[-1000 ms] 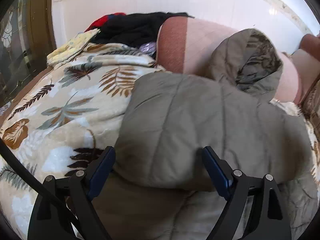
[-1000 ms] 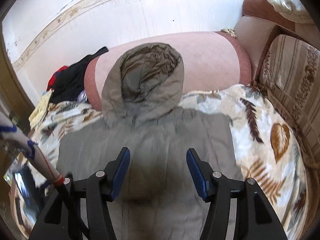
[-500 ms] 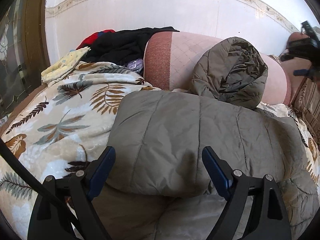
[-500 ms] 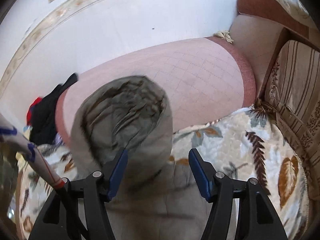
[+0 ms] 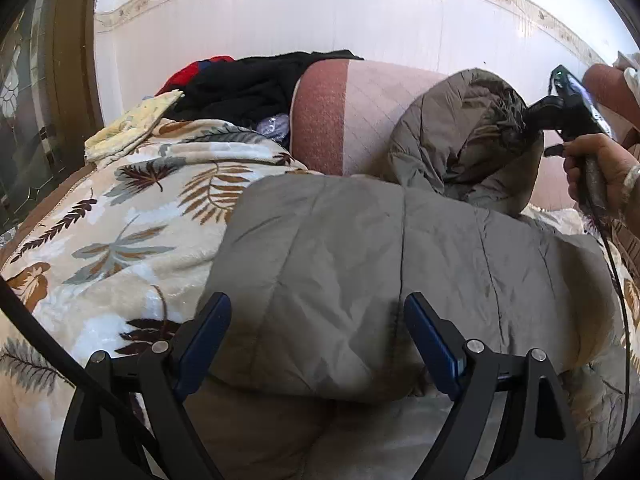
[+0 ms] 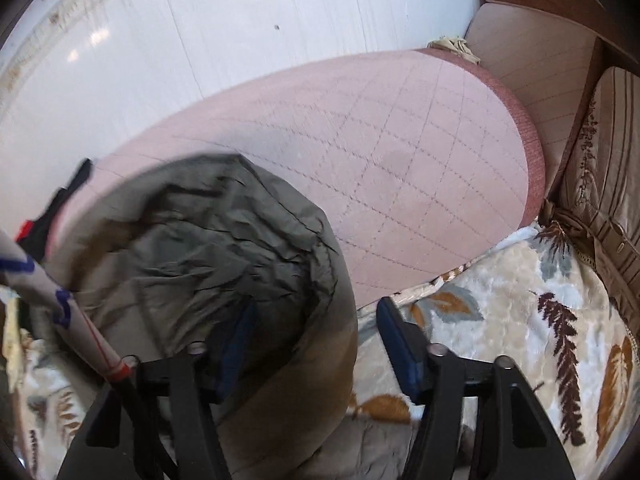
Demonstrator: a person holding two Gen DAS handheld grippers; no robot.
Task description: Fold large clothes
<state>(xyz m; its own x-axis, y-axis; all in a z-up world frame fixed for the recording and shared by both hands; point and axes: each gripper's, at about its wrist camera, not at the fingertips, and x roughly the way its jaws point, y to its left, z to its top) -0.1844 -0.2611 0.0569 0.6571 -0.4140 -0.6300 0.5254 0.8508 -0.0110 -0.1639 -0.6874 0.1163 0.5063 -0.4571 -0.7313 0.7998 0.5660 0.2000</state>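
Observation:
An olive-grey quilted jacket (image 5: pixel 360 264) lies folded on the leaf-print blanket, its hood (image 5: pixel 464 140) propped against the pink sofa back. My left gripper (image 5: pixel 316 312) hovers open just above the jacket's near fold, with nothing gripped. In the right wrist view my right gripper (image 6: pixel 316 312) straddles the rim of the hood (image 6: pixel 208 240). One finger is inside the hood and the other outside over the blanket. Its jaws are closing, and the outer pad still stands apart from the fabric. The left wrist view shows a hand (image 5: pixel 592 176) holding that gripper (image 5: pixel 524 128) at the hood's right edge.
The leaf-print blanket (image 5: pixel 120 216) covers the sofa seat. A pink quilted backrest (image 6: pixel 400 160) rises behind the hood. Black and red clothes (image 5: pixel 248 84) and a yellow cloth (image 5: pixel 132 128) are piled at the back left. A striped cushion (image 6: pixel 600 200) stands on the right.
My right gripper moved forward from above the jacket's body to the hood, taking the rim between its narrowing jaws. The left gripper stayed open over the fold.

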